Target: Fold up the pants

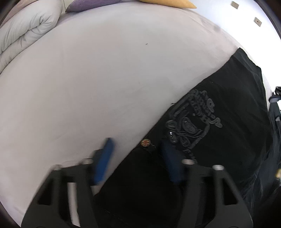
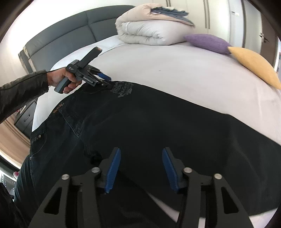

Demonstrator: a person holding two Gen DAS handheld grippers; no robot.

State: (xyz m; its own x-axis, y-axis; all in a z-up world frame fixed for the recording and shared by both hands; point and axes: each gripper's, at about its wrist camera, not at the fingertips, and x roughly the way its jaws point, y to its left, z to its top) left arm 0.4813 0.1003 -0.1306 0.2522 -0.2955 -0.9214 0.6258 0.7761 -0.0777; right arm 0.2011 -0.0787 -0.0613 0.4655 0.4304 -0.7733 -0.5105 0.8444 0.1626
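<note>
**Black pants spread across a bed**

Left tool [image 1: 138,159] straddles the waistband edge of the pants [image 2: 158,122], jaws apart. Only the right view shows the holding hand [image 2: 58,80], headboard [image 2: 61,40] and cushions. Right tool [image 2: 141,168] hovers open over the leg.

Bed: a pale sheet [image 2: 175,70] is spread over the mattress.
Headboard: a dark grey padded panel [image 2: 70,35] is set at the bed's far end.
Duvet: a rolled white quilt [image 2: 149,33] is laid near the headboard.
Cushions: a purple one [image 2: 207,43] and a yellow one [image 2: 254,64] (touching) are placed beside the duvet.
Wardrobe: white doors [image 2: 217,15] are seen behind the cushions.
Floor: wood-toned boards [image 2: 10,135] are seen beside the bed.
</note>
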